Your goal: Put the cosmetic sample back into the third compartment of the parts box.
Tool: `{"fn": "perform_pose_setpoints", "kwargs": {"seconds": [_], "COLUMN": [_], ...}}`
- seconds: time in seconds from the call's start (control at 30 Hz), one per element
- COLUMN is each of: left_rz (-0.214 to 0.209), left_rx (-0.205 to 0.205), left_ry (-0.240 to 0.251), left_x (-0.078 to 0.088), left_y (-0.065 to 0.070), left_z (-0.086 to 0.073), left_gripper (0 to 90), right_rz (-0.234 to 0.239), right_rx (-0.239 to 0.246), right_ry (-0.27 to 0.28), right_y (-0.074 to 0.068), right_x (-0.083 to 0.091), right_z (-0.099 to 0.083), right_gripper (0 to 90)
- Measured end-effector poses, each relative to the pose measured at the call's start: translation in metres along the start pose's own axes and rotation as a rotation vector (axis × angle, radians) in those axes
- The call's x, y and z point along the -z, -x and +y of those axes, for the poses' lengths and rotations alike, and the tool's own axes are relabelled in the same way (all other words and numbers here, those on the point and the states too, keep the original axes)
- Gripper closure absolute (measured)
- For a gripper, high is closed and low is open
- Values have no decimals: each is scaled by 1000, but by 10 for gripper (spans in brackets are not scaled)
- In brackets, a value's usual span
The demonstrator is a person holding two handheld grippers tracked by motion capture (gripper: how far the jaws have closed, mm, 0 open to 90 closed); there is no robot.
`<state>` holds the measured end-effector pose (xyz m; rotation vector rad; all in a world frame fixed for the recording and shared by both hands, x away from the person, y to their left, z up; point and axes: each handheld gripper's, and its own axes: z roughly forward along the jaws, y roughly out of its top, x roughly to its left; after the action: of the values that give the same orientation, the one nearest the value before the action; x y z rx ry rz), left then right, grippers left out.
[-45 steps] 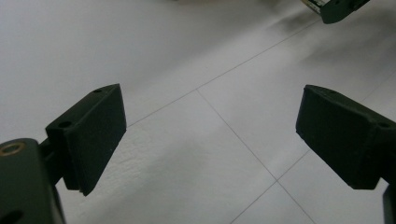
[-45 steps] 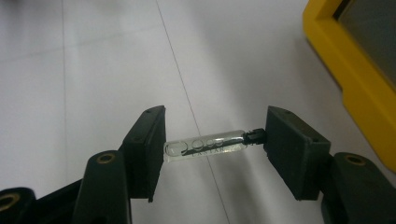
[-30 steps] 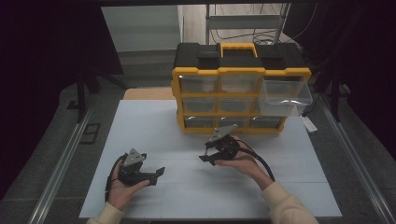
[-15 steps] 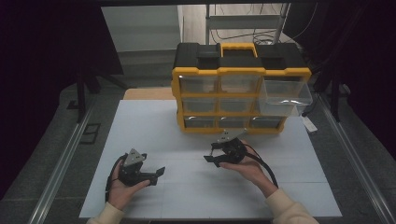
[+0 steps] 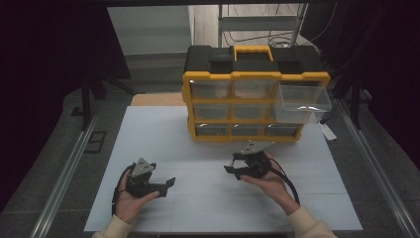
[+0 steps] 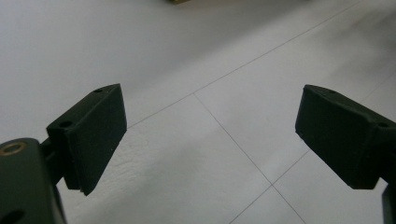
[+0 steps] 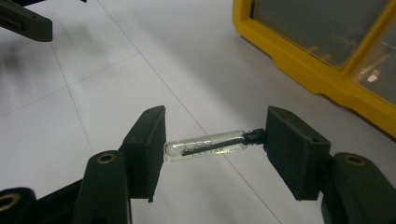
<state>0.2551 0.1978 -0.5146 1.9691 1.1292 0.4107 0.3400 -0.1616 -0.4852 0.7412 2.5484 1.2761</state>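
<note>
Glass vial (image 7: 205, 145), a small clear tube with a dark cap at one end, is sitting lengthwise between the pads of our right gripper (image 7: 212, 149), pinched end to end so that its rounded base is pressing on one pad and its cap on the other. We are gripping it this way, we judge, because the tube is thin and slippery, and a hold along its length is keeping it from rolling out. In the high view our right gripper (image 5: 236, 167) is hovering above the white table (image 5: 163, 134), just in front of the yellow and black drawer cabinet (image 5: 255, 99), so the vial is hanging in the air, off the surface, near the bottom row of drawers.

One clear drawer (image 5: 302, 96) at the cabinet's right side is standing pulled out, well apart from the vial; we are probably treating it as the place that the vial belongs to, though nothing inside it can be made out.

Our left gripper (image 5: 166, 186) is resting low near the table's front edge, well apart from the right one, and in its own view the pads (image 6: 100, 135) are standing wide apart with nothing but bare table between them. We are keeping it clear, it seems, so that it is free to steady the drawer if needed.
</note>
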Motion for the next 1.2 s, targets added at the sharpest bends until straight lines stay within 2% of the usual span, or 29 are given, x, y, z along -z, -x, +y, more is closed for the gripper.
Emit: {"fn": "perform_pose_setpoints", "kwargs": {"seconds": [0.93,1.1,1.2], "left_rz": [0,1,0], "left_rx": [-6,-7,-5], "left_ry": [7,8,10], "left_x": [1,1,2], "left_y": [0,0,0], "left_z": [0,0,0], "left_gripper": [99,99,99], "right_rz": [-83,-97,-121], "right_rx": [-59,-68,-76], "right_ry": [63,71,94], "right_y": [5,4,4], "right_x": [39,49,61], "right_z": [-23,-26,-29], "right_gripper": [403,403,403]}}
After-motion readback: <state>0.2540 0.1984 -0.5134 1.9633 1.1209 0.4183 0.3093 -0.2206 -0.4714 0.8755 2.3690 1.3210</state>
